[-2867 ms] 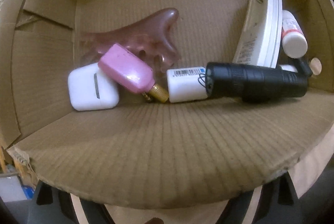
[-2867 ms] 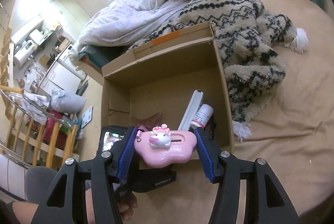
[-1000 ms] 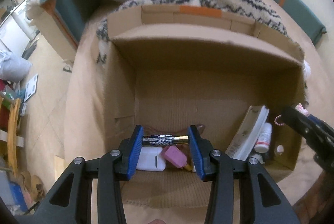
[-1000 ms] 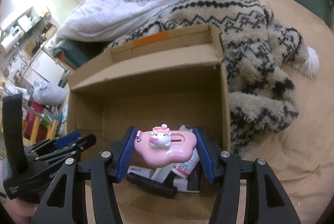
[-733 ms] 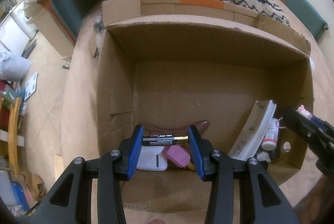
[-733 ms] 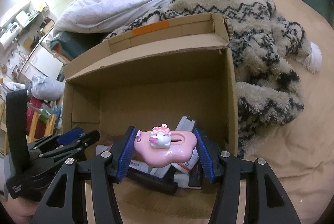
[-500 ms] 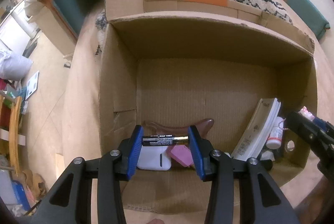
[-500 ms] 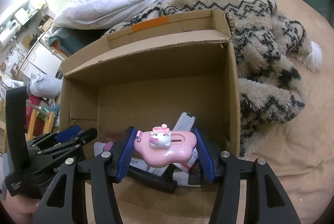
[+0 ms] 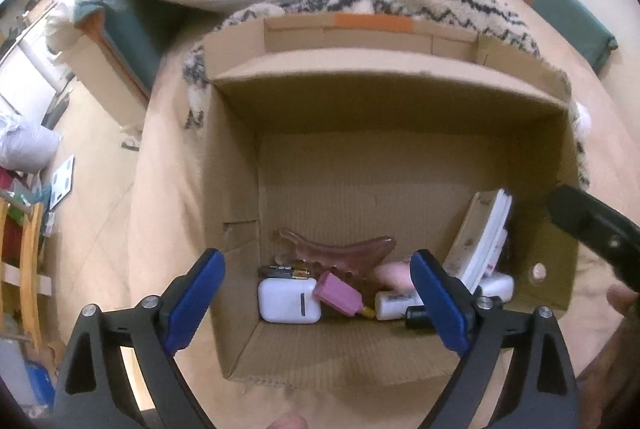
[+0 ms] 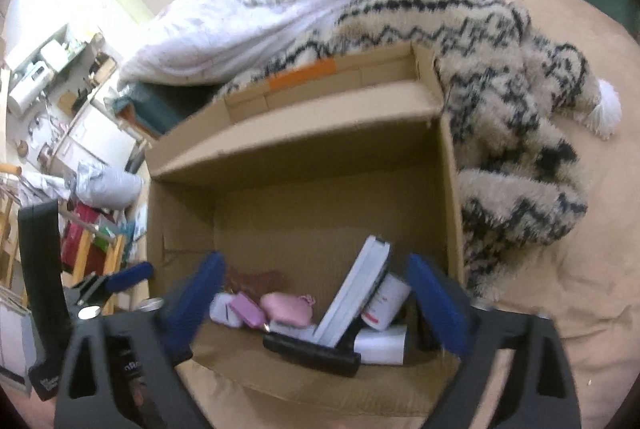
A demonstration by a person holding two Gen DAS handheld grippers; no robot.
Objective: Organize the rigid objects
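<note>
Setting: I see a tan bedspread (image 9: 168,189) under an open brown cardboard box (image 9: 236,189).
Left gripper (image 9: 316,303): my blue-padded fingers gape, empty, at 6 o'clock.
Right gripper (image 10: 316,303): spread wide, empty.
Box floor: black-and-gold cylindrical battery (image 9: 285,271) at 12 o'clock of the white plastic earbud case (image 9: 288,299); pink cloud-shaped plastic toy (image 10: 286,307) lies beside the leaning white book (image 10: 356,293).

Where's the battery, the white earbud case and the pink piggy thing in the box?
battery (image 9: 285,271), left wrist view, on its black side label.
white earbud case (image 9: 289,300), left wrist view, middle of its front face.
pink piggy thing (image 10: 285,307), right wrist view, centre of its rounded pink body.
</note>
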